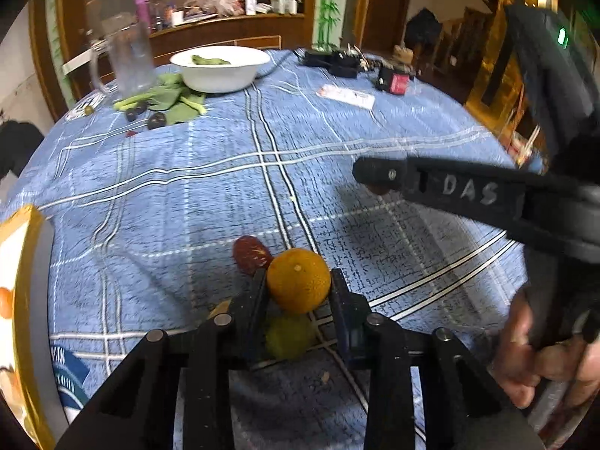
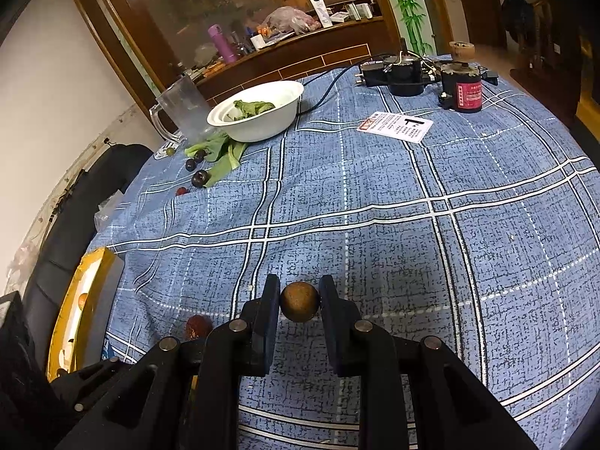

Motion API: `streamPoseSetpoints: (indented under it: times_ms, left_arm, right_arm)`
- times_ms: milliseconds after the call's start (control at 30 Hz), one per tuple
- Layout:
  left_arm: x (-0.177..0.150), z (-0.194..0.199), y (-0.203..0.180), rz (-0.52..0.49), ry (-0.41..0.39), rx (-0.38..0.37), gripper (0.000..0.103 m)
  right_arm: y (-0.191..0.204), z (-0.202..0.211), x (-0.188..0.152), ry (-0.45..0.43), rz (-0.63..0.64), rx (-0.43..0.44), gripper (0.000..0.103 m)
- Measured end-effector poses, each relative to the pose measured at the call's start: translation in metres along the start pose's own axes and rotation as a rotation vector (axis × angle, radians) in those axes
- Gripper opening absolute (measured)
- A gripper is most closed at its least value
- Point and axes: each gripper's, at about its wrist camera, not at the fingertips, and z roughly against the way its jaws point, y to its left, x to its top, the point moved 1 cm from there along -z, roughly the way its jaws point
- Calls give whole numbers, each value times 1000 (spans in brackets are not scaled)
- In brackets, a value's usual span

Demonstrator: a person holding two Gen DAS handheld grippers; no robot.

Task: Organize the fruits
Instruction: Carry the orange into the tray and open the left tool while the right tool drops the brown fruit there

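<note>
1. Fruit sits in both sets of tongs: the left tongs [image 1: 299, 281] pinch an orange citrus fruit [image 1: 299, 279] between their two black fingers, and the right tongs [image 2: 300, 302] pinch a small round brown fruit [image 2: 300, 301], with a pad touching each side of it.
2. Directly below the citrus fruit, between the left fingers, a green fruit [image 1: 288, 335] lies on the blue checked cloth [image 1: 225, 195] that covers the desk.
3. Just beyond the citrus fruit, a dark red fruit [image 1: 252, 255] rests on the cloth; the right wrist view shows a red fruit to the left of the right tongs.
4. At the left edge of the desk stands a yellow-rimmed box [image 1: 22, 300] with fruit pictured on it.
5. In the left wrist view the right tongs reach in from the right, gripped by a hand [image 1: 540, 356].
6. At the far left of the desk, a white bowl [image 2: 258, 112] holds green leaves, with more leafy greens [image 2: 221, 153] and several dark plums [image 2: 200, 179] on the cloth beside it, and a clear glass mug [image 2: 185, 110] just behind.
7. Farther right lie a printed card [image 2: 395, 126] and black electrical devices [image 2: 405, 71].
</note>
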Motion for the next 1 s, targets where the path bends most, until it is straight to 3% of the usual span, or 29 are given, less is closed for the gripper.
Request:
streamPoseSetpoints:
  times_ms: [167,367,433,633,733,833,1000]
  left_arm:
    - [-7,40,14,64,-65,-9,30]
    - [-32,98,52,148,-135,57,31]
    - [-44,115,70,189,-154,90,31]
    - [-75,145,128,337,-168,147,31]
    - [-92,160,153,385,-182,194,31]
    - [-108,170,178,425,-184,251,31]
    - [-131,180,210,485,-192,284,31]
  right_arm:
    - [0,-2,-1,15,-20,62,22]
    - [-12,-5,-1,71,-176,418,23]
    - [-11,-8,-4,94,-198,494,23]
    - [-11,-20,-17,142,-269,570,23]
    - [-4,-18,-18,138,-255,524,23]
    - [25,-10,-22,150,-186,496,23]
    - [101,-4,-29,197,-38,506,24]
